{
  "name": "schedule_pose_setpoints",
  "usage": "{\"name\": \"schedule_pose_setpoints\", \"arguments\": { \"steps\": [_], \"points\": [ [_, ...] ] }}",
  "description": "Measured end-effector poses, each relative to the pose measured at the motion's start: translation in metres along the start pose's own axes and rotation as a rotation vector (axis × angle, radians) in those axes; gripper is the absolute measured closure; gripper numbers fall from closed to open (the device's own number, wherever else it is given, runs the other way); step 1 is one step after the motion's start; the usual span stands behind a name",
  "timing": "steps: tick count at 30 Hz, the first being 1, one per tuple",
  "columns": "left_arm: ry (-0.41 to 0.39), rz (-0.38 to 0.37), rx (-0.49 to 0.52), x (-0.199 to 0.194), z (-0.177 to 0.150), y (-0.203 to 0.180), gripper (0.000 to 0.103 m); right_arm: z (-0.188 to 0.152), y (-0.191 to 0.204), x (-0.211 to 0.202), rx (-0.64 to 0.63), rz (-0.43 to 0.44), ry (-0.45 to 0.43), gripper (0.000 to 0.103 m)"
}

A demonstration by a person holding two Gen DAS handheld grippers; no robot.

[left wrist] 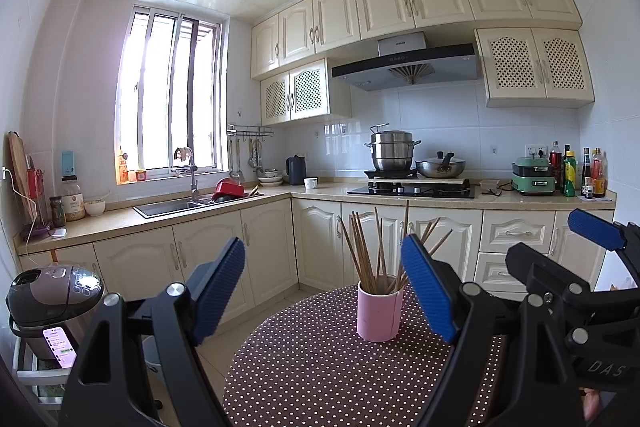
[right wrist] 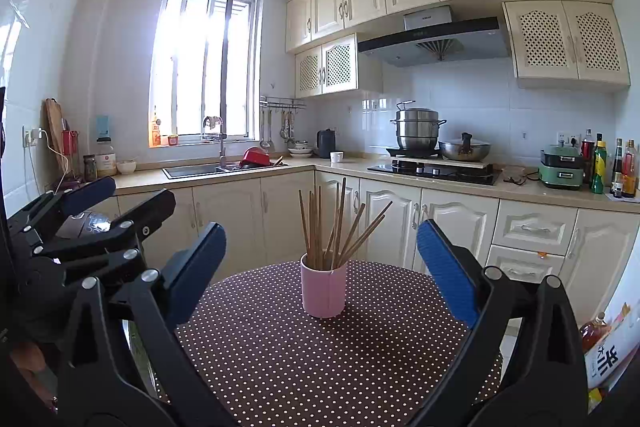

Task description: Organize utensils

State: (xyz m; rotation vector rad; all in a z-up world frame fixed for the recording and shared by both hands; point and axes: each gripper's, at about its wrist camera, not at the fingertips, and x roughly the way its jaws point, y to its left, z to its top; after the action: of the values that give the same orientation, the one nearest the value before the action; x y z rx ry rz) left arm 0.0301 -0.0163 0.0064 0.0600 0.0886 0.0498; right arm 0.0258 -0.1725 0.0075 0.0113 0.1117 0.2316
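Seemingly complete: all visible chopsticks [right wrist: 334, 227] stand in the pink cup [right wrist: 323, 287] at the middle of the dotted table [right wrist: 280, 367]; left gripper [left wrist: 324, 291] and right gripper [right wrist: 320, 273], jaws apart and empty, hover near. No loose utensils show.

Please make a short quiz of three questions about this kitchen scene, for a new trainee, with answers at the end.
1. True or false: the wooden chopsticks lie flat on the polka-dot tablecloth.
2. What colour is the cup that holds the chopsticks?
A. green
B. pink
C. white
3. Fill in: the left gripper and the right gripper are both ____, and neither holds anything.

Key
1. False: they stand in the cup, fanned out.
2. B.
3. open.
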Motion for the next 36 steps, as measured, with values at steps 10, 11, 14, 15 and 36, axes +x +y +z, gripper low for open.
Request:
{"name": "schedule_pose_setpoints", "arguments": {
  "steps": [10, 11, 14, 15, 36],
  "points": [
    [0.001, 0.003, 0.001, 0.0023, -0.0007, -0.0013, 0.024, -0.0011, 0.0021, 0.0023, 0.0, 0.002, 0.003, 0.009],
    [0.001, 0.002, 0.0, 0.0023, -0.001, -0.0013, 0.024, -0.0015, 0.0025, 0.0022, -0.001, 0.002, 0.003, 0.009],
    [0.001, 0.003, 0.001, 0.0027, -0.0009, -0.0014, 0.024, -0.001, 0.0026, 0.0027, 0.0, 0.002, 0.003, 0.009],
    [0.002, 0.003, 0.001, 0.0031, -0.0008, -0.0016, 0.024, -0.0011, 0.0026, 0.0028, 0.001, 0.003, 0.003, 0.009],
    [0.013, 0.003, 0.0, 0.0087, -0.0059, -0.0009, 0.024, -0.0037, 0.0019, 0.0078, 0.008, 0.007, 0.019, 0.008]
  ]
}}
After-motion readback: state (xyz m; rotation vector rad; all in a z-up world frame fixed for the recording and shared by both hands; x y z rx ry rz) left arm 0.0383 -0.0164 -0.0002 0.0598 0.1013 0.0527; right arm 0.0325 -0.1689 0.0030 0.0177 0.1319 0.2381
